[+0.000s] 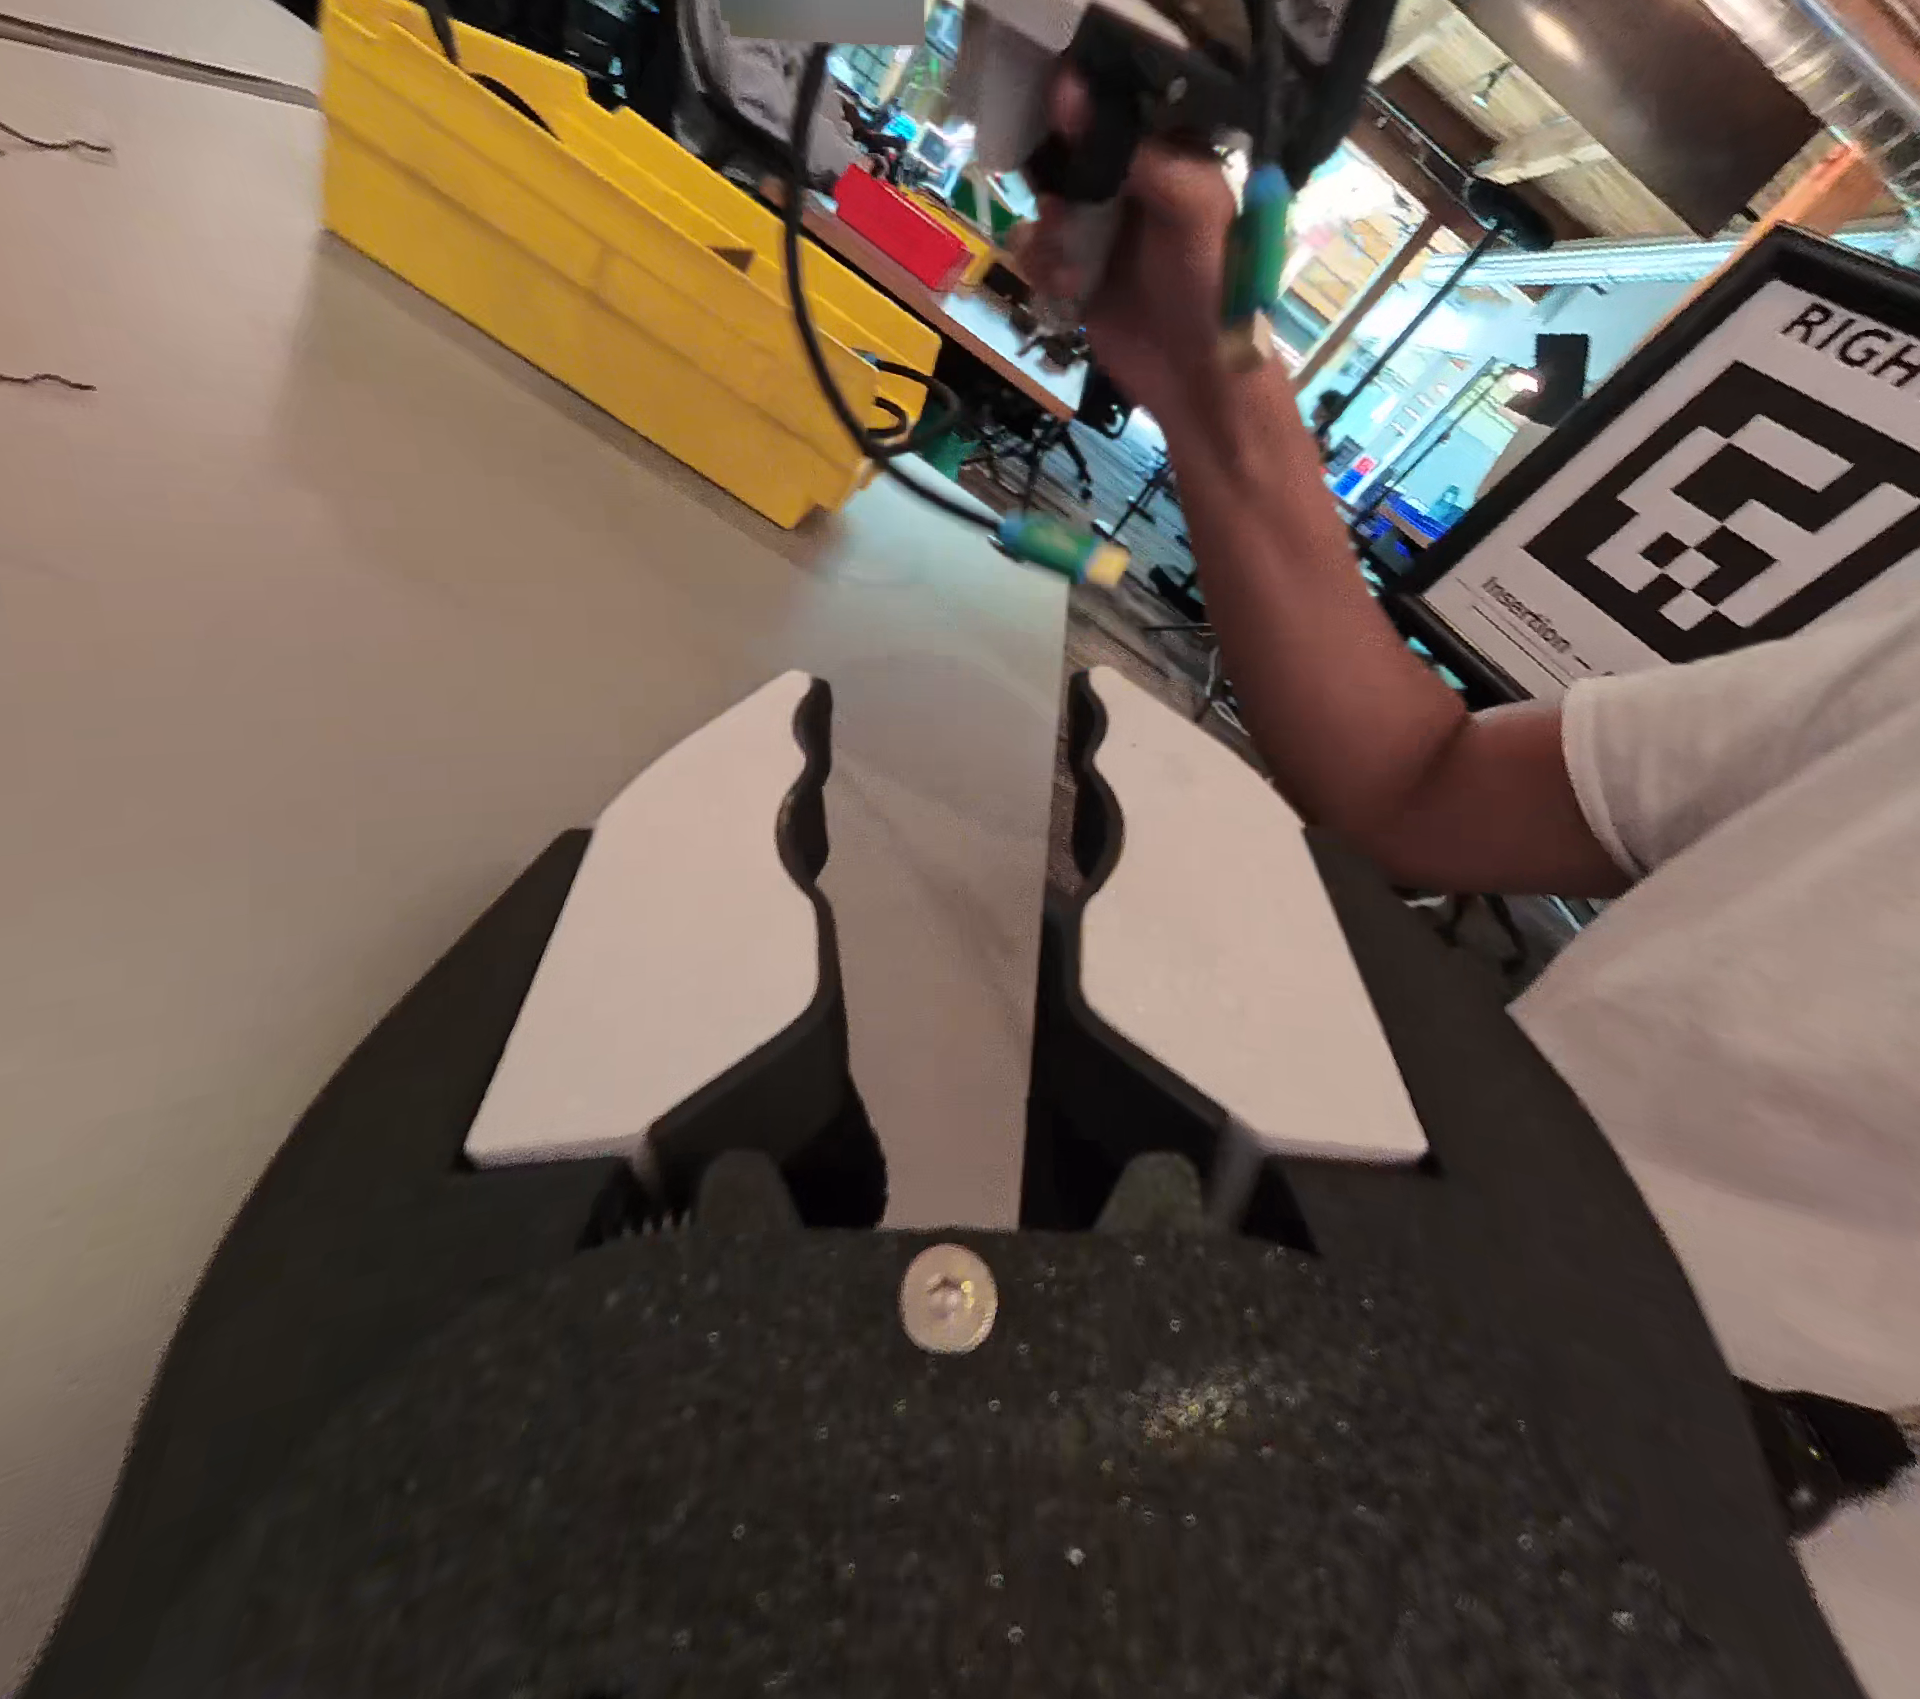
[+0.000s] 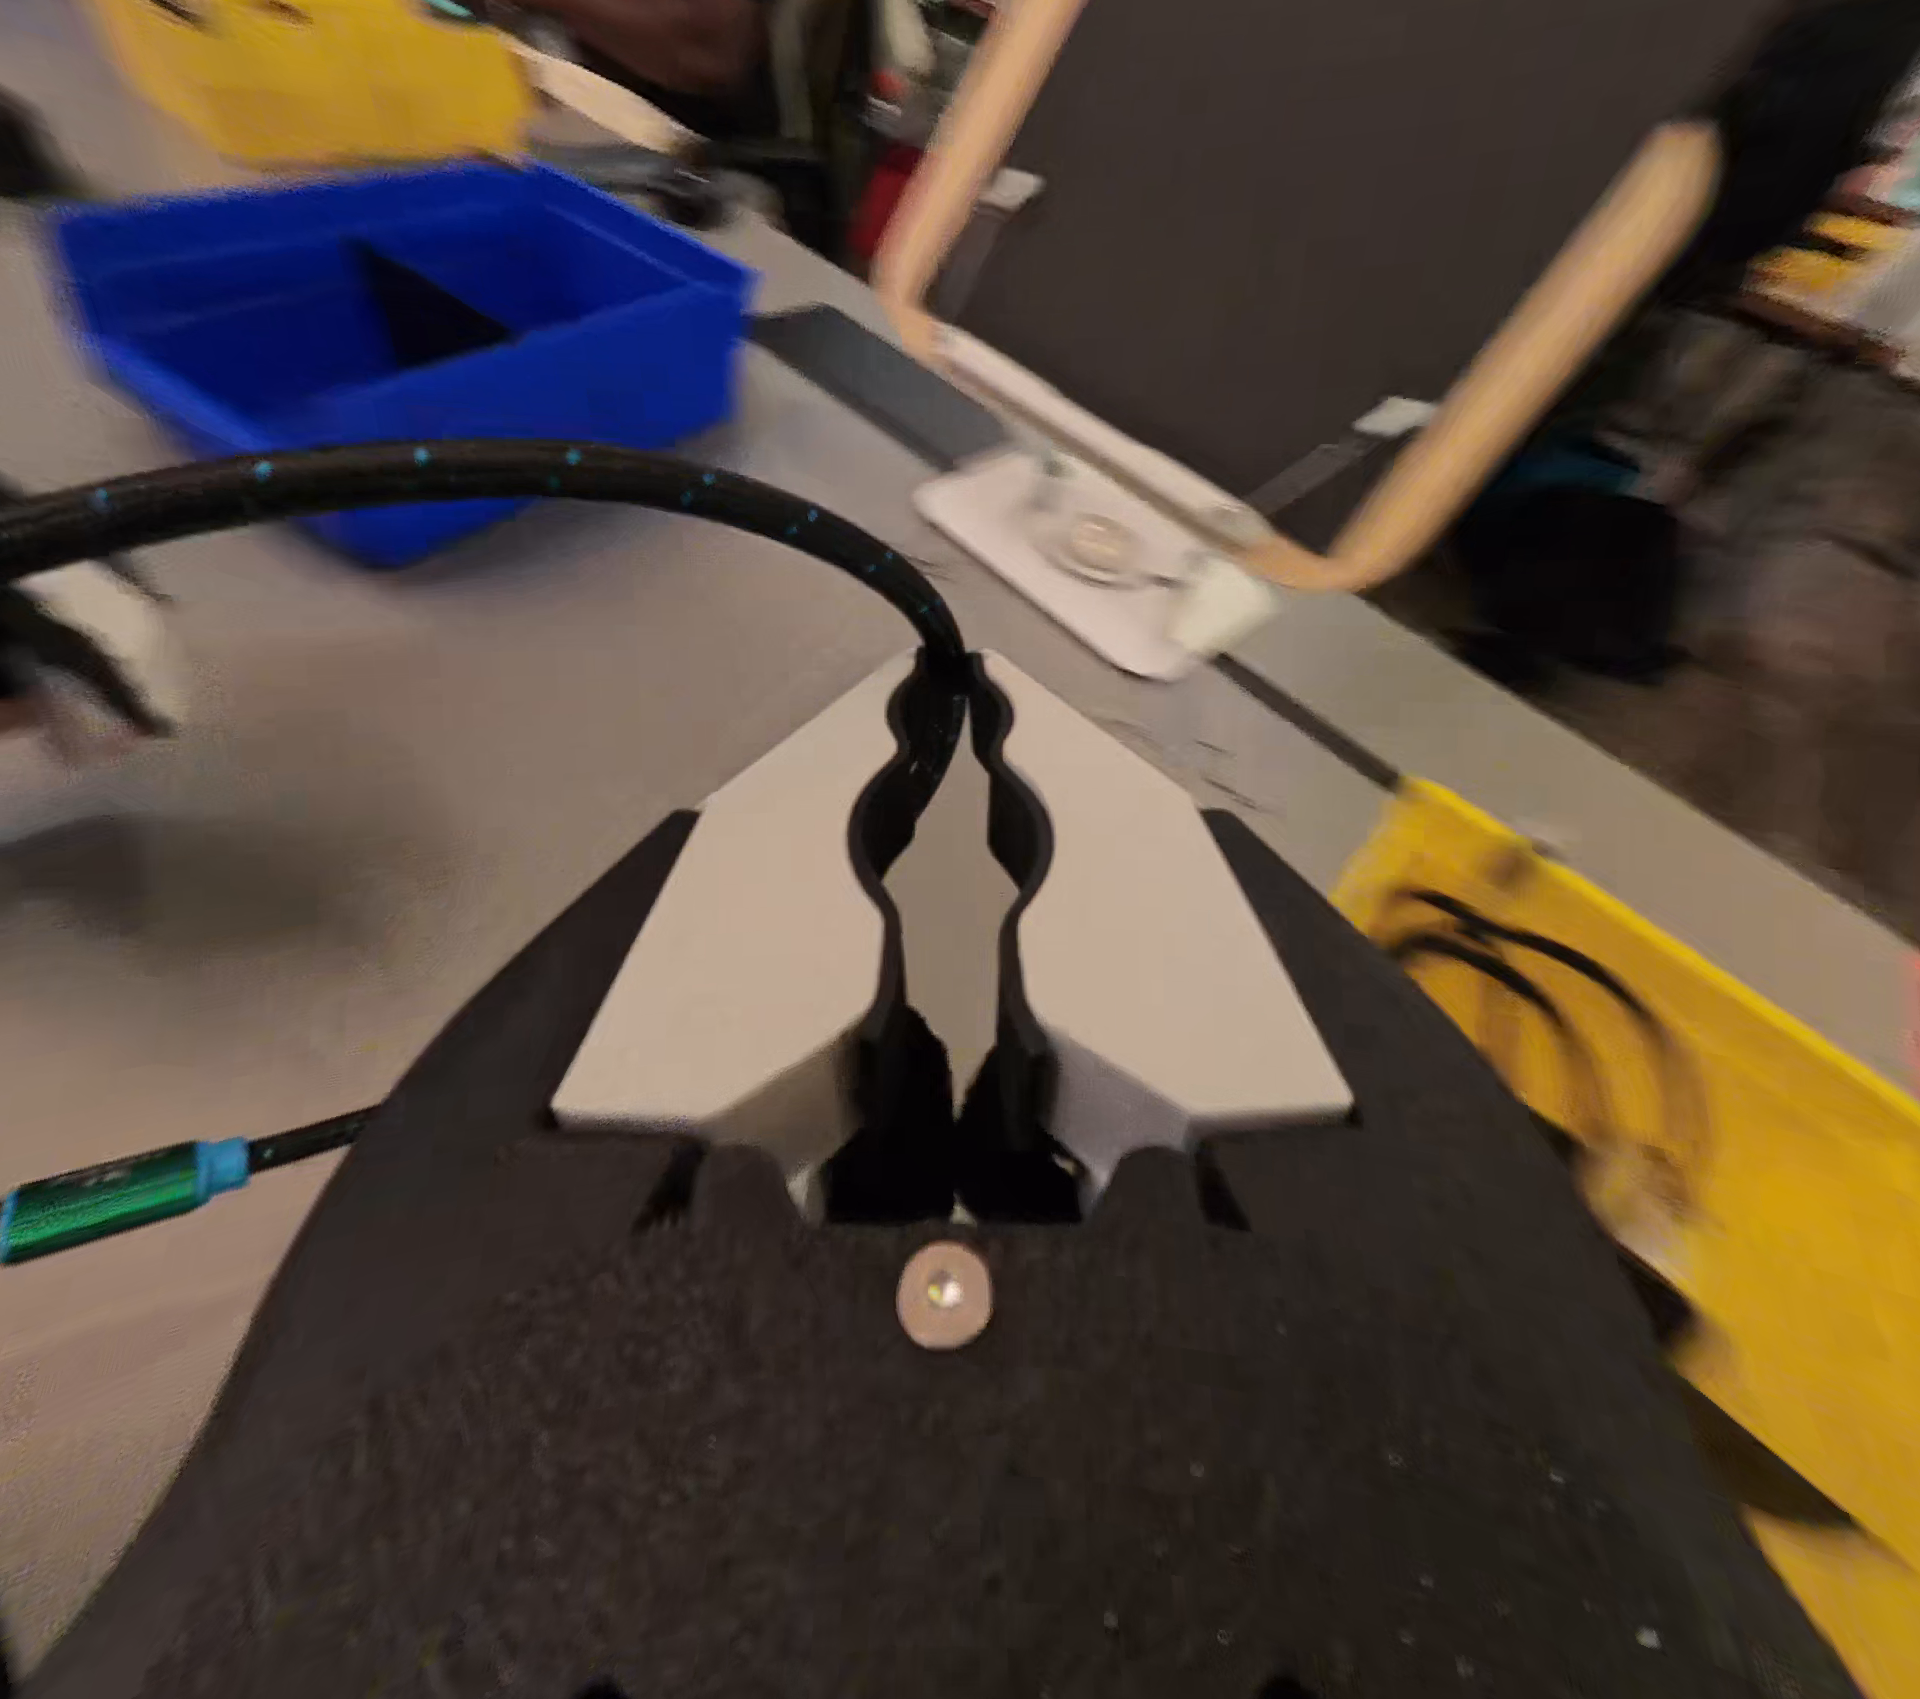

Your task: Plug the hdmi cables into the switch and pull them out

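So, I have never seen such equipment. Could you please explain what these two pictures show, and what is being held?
A person holds a two-finger gripper in each hand; each carries a camera looking along its fingers. The left wrist view shows the left gripper open and empty above a pale table with a yellow bin. It also shows the person's arm lifting the other gripper high. The right wrist view, blurred, shows the right gripper pinching a black braided cable at its fingertips; a green plug hangs lower left. A blue bin stands behind.

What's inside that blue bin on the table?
The blue bin shows only a dark triangular divider or shadow inside; no object is visible. The picture is blurred, and its near wall hides the bottom.
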The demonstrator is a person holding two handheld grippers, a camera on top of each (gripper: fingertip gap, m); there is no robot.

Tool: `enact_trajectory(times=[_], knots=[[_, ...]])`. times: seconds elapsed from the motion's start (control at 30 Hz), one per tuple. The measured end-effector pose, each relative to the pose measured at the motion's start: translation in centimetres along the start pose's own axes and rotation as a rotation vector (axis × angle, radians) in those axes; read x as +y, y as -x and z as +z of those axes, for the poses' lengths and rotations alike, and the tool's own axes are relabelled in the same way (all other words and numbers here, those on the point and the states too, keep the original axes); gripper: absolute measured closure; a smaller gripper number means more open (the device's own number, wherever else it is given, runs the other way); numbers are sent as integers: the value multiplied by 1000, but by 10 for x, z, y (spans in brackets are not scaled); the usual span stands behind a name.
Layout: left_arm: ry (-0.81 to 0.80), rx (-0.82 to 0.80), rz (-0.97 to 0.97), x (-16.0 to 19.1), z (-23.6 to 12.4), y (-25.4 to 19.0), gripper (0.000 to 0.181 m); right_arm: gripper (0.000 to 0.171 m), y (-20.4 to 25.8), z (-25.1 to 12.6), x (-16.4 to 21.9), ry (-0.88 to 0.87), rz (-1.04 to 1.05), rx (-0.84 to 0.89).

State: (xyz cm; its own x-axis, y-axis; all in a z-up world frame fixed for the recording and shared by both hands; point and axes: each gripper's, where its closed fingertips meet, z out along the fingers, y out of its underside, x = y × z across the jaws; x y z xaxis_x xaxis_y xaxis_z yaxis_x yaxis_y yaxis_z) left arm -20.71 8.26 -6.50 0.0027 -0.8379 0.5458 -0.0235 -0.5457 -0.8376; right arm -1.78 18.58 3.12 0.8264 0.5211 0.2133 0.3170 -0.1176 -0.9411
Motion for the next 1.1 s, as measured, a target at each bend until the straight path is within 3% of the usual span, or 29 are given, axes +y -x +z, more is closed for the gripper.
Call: enact_trajectory(times=[0.13,0.27,0.4,0.5,0.7,0.87,1.0,1.1], knots=[[16,-7,8,3,0,0,142,166,-119,-76,6,207,-51,541],[82,3,23,15,12,-4,142,166,-187,-133,52,488,-12,776],[145,1,60,25,20,-7,143,166,-217,-151,131,777,153,801],[173,-6,73,30,22,-7,142,165,-209,-156,186,1038,205,729],[167,-16,57,30,20,-4,143,165,-210,-130,197,1237,-38,692],[161,-27,53,29,17,-2,142,163,-221,-108,223,1374,-98,639],[153,-84,76,27,14,7,141,154,-226,-104,219,1336,-195,678],[149,-167,102,24,6,20,135,141,-214,-106,192,1166,-165,702]])
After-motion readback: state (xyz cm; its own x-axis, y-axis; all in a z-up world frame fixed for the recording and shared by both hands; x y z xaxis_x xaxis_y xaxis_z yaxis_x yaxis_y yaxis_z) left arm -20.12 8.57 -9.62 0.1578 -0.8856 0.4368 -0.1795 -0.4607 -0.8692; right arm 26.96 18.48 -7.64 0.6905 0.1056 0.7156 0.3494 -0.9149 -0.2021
